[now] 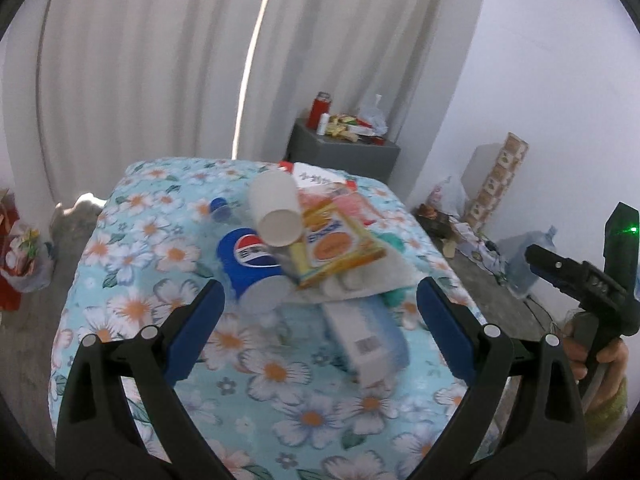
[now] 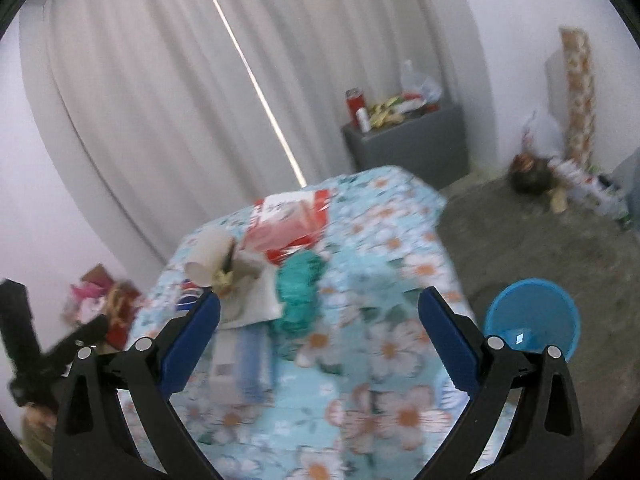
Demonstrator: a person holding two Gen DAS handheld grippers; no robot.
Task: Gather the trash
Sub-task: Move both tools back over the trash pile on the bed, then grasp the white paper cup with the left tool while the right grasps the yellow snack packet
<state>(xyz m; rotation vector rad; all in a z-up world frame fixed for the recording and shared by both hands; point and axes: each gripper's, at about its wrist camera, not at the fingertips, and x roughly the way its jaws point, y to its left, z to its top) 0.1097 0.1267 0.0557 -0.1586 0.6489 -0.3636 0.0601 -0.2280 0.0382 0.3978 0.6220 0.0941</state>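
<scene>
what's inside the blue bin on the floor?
Blue bin: one small pale scrap lies near its bottom. Its near part is hidden behind the right gripper's finger, so anything there is unseen.

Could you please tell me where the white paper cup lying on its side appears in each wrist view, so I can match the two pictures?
Left wrist view: the white paper cup is just above centre, atop the pile, resting on the blue Pepsi cup.
Right wrist view: the same cup sits left of centre, at the pile's left edge.
Shared landmark: the grey cabinet beyond the floral tablecloth.
</scene>
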